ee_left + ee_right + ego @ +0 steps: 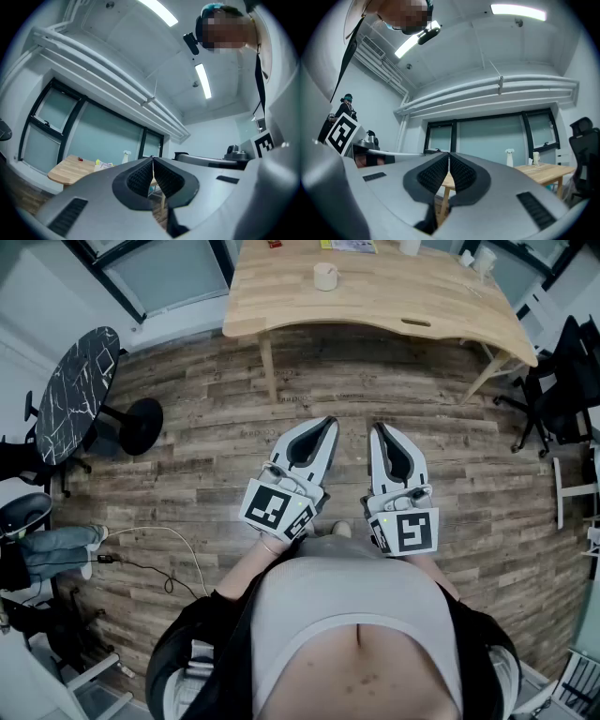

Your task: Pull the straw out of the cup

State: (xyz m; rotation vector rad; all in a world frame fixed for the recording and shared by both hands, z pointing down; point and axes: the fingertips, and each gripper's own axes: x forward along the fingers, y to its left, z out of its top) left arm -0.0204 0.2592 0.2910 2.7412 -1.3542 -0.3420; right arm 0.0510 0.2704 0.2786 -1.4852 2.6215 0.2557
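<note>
Left gripper [328, 422] and right gripper [378, 427] at the person's waist, both jaws together, empty. Cup [324, 276] on tabletop [412, 298], 12 o'clock, well apart. Straw too small to see; probably light and bendy, so pinch gently near its top.

Open floor [375, 381] from left gripper [329, 423] and right gripper [378, 428] to wooden table [394, 298]

The floor [187, 437] is matt wood planks with rough, grey grain. The worktop [394, 296] is pale, smooth wood. The left tool [330, 421] and right tool [377, 427] have matt grey plastic shells and black ribbed pads [139, 180]. The side table [80, 390] looks like black marble.
</note>
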